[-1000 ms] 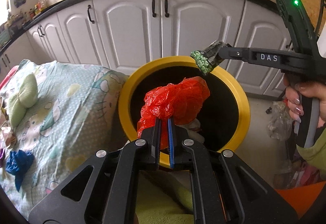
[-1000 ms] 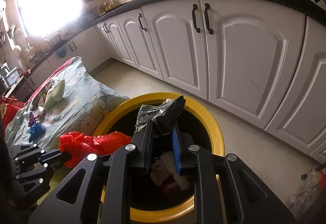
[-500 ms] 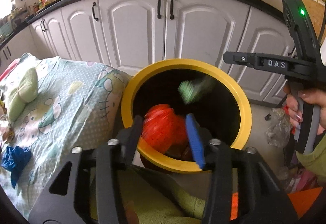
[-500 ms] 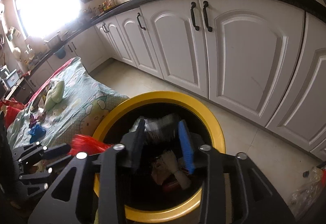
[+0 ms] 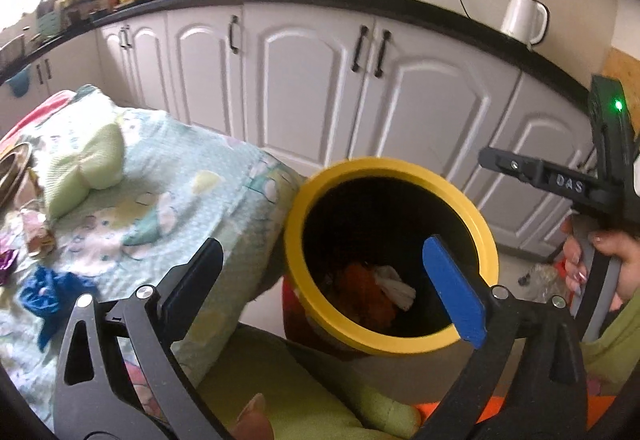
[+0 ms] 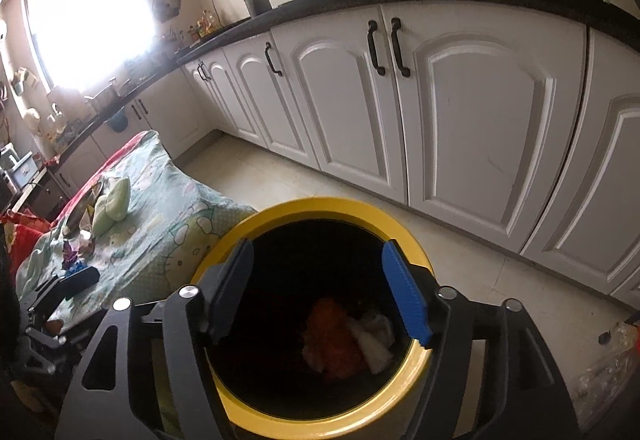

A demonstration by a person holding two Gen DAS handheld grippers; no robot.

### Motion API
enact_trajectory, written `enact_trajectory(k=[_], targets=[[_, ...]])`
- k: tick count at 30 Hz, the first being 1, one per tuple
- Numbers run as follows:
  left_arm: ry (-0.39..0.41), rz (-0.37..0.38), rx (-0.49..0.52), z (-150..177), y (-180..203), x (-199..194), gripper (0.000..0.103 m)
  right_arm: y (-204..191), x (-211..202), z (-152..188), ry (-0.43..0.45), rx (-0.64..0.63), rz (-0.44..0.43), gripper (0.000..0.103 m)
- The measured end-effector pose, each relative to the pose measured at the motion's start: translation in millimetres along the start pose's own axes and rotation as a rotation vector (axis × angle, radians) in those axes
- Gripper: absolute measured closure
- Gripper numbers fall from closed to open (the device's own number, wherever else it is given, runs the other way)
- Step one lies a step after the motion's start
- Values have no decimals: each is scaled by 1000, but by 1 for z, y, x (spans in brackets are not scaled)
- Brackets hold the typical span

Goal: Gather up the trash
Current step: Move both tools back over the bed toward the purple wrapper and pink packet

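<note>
A yellow-rimmed black bin [image 5: 392,167] stands beside the cloth-covered table [image 5: 208,199]. At its bottom lie the red plastic bag [image 5: 360,288] and a white crumpled scrap [image 5: 394,282]; both show in the right wrist view too, the red bag [image 6: 332,336] beside the white scrap [image 6: 376,336]. I cannot pick out the green wrapper in the dark inside. My left gripper [image 5: 320,280] hangs over the bin's near rim, jaws opening wide, nothing between them. My right gripper [image 6: 316,260] is above the bin's mouth [image 6: 320,205], jaws opening, also holding nothing.
On the table lie a blue wrapper [image 5: 44,292], small scraps [image 5: 36,236] and a green bow-shaped cushion [image 5: 84,167]. White cabinets [image 5: 312,87] run behind the bin. A clear plastic bag [image 6: 608,356] lies on the floor at the right. A hand [image 5: 600,252] grips the right gripper's handle.
Both grippers opened. The red bag dropped from the left one and the green wrapper from the right one into the bin. The left gripper drew back and rose a little.
</note>
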State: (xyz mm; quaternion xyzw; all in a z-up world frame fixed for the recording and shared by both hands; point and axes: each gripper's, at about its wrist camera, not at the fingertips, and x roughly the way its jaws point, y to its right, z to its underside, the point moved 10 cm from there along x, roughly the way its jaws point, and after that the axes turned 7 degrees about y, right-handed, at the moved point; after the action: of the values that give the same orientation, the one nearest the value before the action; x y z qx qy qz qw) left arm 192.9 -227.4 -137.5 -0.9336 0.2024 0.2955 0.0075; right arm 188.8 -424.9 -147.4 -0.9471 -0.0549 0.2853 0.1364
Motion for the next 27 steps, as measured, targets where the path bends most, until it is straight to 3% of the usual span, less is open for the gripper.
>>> enact_trajectory(k=[14, 27], targets=[[105, -106, -78, -22, -49, -38, 11, -42, -16, -18, 49, -58, -49, 29], [207, -216, -161, -38, -105, -77, 11, -122, -25, -23, 75, -169, -167, 26]])
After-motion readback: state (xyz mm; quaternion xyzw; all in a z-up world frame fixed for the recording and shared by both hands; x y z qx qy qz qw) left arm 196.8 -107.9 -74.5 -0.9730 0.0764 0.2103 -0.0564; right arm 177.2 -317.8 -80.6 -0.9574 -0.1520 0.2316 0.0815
